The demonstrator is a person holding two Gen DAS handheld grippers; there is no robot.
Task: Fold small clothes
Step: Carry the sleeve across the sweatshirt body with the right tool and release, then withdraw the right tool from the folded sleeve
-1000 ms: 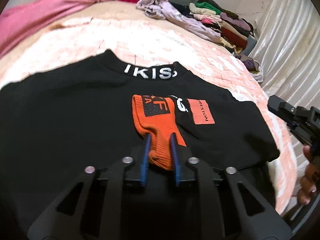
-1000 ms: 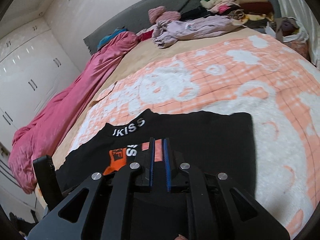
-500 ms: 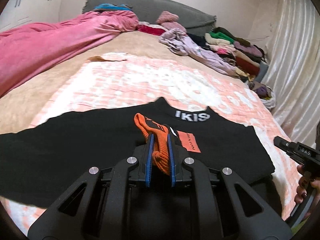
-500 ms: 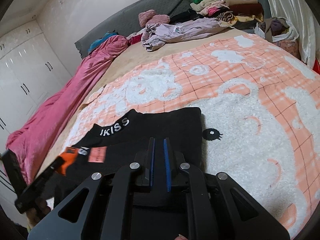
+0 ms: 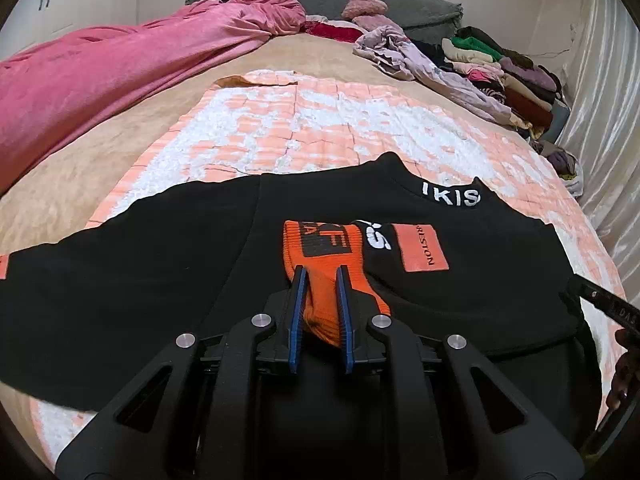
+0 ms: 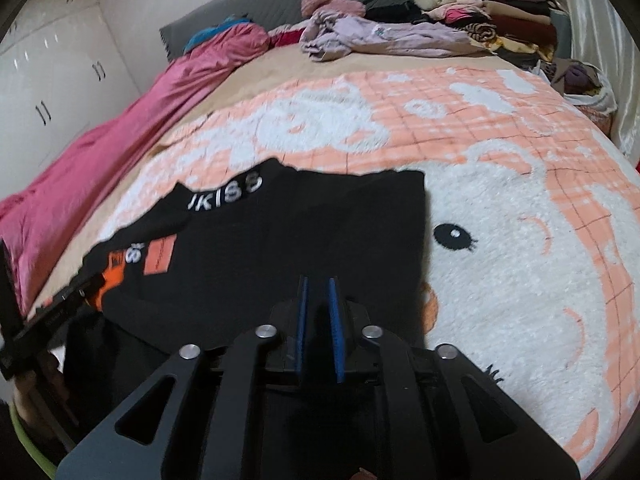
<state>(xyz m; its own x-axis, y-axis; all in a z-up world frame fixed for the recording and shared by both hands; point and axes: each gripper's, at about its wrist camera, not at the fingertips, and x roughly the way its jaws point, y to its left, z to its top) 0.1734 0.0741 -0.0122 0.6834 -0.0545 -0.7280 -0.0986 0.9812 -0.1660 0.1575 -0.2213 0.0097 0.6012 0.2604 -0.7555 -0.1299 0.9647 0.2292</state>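
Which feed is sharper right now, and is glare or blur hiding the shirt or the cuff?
Left wrist view: sharp, even light, no glare; the orange cuff and collar lettering read clearly; edges bow from the fisheye. Right wrist view: softer, slight motion blur on the shirt; its black fabric hides folds near the right gripper.

White letters "IKIS" show on the collar point(image 5: 450, 199) of the black shirt point(image 5: 160, 264); the right wrist view reads "IKISS" there. An orange patch point(image 5: 423, 253) on its chest reads "RESTON", first letters unclear
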